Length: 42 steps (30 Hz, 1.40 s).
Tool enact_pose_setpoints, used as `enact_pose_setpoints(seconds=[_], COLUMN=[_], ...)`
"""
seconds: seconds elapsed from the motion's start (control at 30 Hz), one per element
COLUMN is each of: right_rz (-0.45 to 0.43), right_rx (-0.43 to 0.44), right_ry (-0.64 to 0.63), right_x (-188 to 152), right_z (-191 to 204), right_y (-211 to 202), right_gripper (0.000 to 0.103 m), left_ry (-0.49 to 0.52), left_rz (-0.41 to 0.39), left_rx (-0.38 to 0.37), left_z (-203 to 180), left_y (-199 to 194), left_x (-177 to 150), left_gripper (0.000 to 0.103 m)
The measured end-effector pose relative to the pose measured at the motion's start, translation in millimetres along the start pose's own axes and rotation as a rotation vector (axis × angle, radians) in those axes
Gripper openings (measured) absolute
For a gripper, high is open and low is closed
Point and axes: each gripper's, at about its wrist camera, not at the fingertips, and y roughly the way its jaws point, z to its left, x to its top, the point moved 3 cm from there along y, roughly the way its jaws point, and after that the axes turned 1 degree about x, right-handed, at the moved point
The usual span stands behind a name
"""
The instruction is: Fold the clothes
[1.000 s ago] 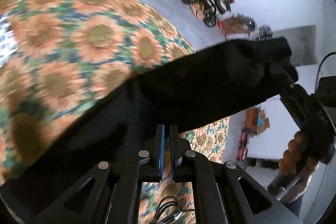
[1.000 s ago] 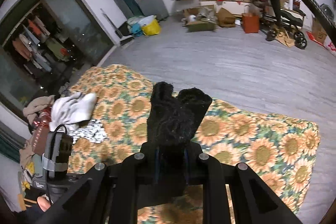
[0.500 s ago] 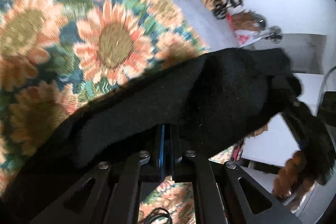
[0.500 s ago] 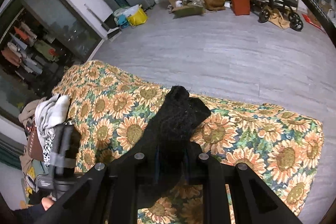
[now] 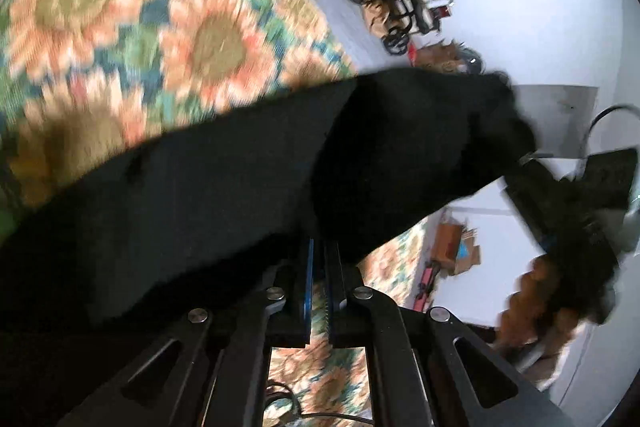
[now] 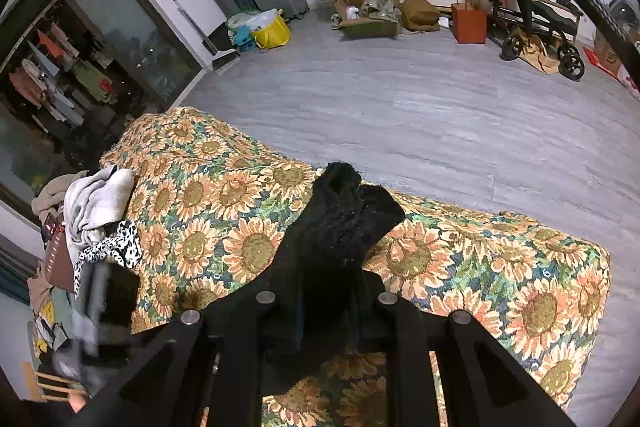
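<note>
Covering the bench, a large sunflower-printed cloth in orange, green and blue (image 6: 460,255) is seen above a grey wood-plank floor (image 6: 400,99), with white walls and a dark glass door (image 6: 100,39) behind. Against the far wall, open cardboard boxes (image 6: 360,15) are stuffed with crumpled packing; their exact contents cannot be made out. A black pushchair (image 6: 540,23) is parked nearby. A heap of pale grey and spotted garments (image 6: 100,219) is piled at the bench's left end. A long black fuzzy knitted garment (image 5: 280,163) is stretched above the cloth between both tools. The left tongs (image 5: 318,259) are pressed together on its lower edge. The right tongs (image 6: 326,291) are clamped on a bunched end of it, which sticks up past the fingers.
</note>
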Motion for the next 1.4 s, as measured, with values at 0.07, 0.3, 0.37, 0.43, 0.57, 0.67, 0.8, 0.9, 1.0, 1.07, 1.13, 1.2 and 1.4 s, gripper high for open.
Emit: enact_pose_setpoints(seconds=[0.07,0.3,0.37,0.43,0.57,0.67,0.8,0.9,1.0,1.07,1.13,1.2,1.4], right_rz=[-0.003,0.002,0.002,0.010,0.024,0.049,0.048,0.050,0.048,0.051,0.055,0.060,0.126], right_rx=[0.007,-0.022,-0.030,-0.050,-0.072,-0.112,-0.140,-0.143,-0.124,-0.114,-0.112,-0.103,-0.072], right_ry=[-0.010,-0.082,-0.071,-0.062,-0.048,-0.078,-0.082,-0.113,-0.146,-0.176,-0.229,-0.280,-0.485], right_x=[-2.5,-11.5,-10.8,-11.1,-12.4,-14.3,-11.6,-14.7,-18.9,-24.4,-32.4,-43.3,-83.3], right_z=[5.3,21.4,18.5,15.6,15.8,20.2,23.7,36.1,52.0,64.8,82.1,99.3,152.1], right_y=[-2.1,-6.7,-8.4,-8.0,-5.7,-1.0,-3.2,-4.4,-7.4,-9.5,-11.9,-16.1,-9.7], right_gripper=[0.018,0.018,0.018,0.018,0.018,0.018,0.018,0.018,0.018,0.018,0.018,0.018,0.019], left_ry=[-0.036,-0.088,-0.088,-0.133,-0.172,-0.173,-0.147,-0.152,-0.201,-0.217,-0.203,-0.173,-0.163], left_rz=[0.008,-0.035,-0.096,-0.103,-0.015,-0.013,-0.024,-0.061,-0.103,-0.127,-0.167,-0.211,-0.286], left_rx=[0.030,0.005,-0.018,-0.020,0.012,0.000,-0.057,-0.081,-0.117,-0.128,-0.115,-0.084,-0.089], left_z=[6.2,-1.1,-0.9,7.3,13.1,13.0,26.2,40.5,61.7,68.9,73.8,82.9,94.0], left_y=[17.4,8.6,-9.5,-9.8,22.1,24.2,-3.6,-37.6,-69.1,-83.1,-104.2,-125.4,-166.4], left_x=[-4.4,-7.7,-6.2,1.8,19.7,19.4,3.7,-1.7,-0.8,2.0,4.6,10.0,24.3], left_gripper=[0.005,0.005,0.005,0.005,0.005,0.005,0.005,0.005,0.005,0.005,0.005,0.005,0.005])
